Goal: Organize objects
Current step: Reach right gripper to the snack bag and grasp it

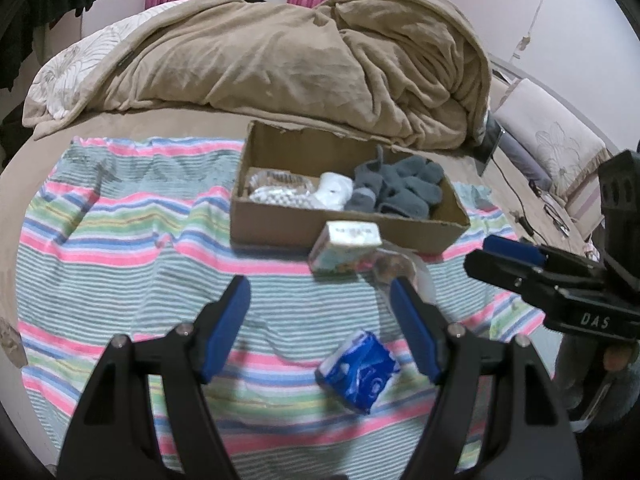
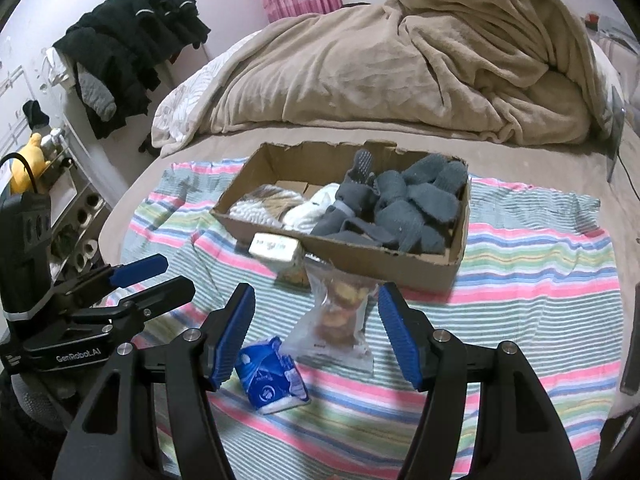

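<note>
So both grippers were wide open and holding nothing. The left gripper [image 1: 320,320] hovered over the blue tissue pack [image 1: 359,372], and the right gripper [image 2: 316,332] sat lined up on the clear snack bag [image 2: 340,320].

Biggest risk, I'd say: that bag was floppy, slick plastic, so a pinch on loose film could slide off or let it sag and spill on the way to the cardboard box [image 2: 400,264]. The small carton [image 2: 276,248] stood right against the box's front wall, just beside the bag, so a sloppy approach could knock it over. The two grippers were also near each other, so a bump seemed possible.

The tissue pack lay tilted on the striped towel [image 2: 520,280], soft and squashy. The box already held gray socks [image 2: 408,204] and white stuff.
</note>
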`<control>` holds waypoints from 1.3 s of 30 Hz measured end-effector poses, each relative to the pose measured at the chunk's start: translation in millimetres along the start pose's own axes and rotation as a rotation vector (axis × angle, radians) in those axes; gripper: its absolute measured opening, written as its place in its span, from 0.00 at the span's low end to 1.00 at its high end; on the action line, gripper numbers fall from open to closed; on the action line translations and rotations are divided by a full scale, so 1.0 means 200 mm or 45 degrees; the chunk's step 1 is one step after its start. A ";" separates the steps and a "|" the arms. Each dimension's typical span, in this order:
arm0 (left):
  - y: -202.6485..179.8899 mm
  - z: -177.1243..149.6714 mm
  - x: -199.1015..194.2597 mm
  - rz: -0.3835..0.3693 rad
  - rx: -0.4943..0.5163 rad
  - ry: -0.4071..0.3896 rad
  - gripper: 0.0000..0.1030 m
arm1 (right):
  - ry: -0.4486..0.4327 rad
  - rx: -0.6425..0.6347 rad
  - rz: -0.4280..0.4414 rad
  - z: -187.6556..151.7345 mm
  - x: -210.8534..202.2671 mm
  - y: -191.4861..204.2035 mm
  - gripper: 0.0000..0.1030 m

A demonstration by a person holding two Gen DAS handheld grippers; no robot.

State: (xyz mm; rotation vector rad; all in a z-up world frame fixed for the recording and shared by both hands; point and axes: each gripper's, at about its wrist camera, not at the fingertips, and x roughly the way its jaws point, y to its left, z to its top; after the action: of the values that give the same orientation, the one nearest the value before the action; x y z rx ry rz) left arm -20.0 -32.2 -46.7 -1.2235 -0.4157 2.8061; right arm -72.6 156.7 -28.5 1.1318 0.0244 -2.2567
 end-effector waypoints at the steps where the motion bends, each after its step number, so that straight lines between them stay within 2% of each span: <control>1: 0.00 -0.01 0.00 0.004 -0.002 -0.004 0.72 | 0.007 -0.005 -0.006 -0.01 0.01 0.00 0.65; 15: -0.02 -0.05 0.13 0.017 0.027 0.039 0.72 | 0.086 0.015 -0.024 -0.03 0.16 -0.06 0.65; 29: 0.03 -0.03 0.31 0.043 0.011 0.099 0.72 | 0.207 0.016 0.009 -0.04 0.41 -0.10 0.65; 34: 0.03 -0.02 0.37 0.054 0.010 0.112 0.72 | 0.225 0.026 0.058 -0.05 0.47 -0.12 0.65; 39: 0.01 0.02 0.38 0.060 0.022 0.097 0.72 | 0.217 0.040 0.099 -0.06 0.46 -0.15 0.50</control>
State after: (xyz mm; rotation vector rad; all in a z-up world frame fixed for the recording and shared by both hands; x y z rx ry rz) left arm -74.3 -22.4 -99.2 -1.3489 -0.3618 2.7843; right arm -121.2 137.9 -111.3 1.3161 0.0134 -2.0941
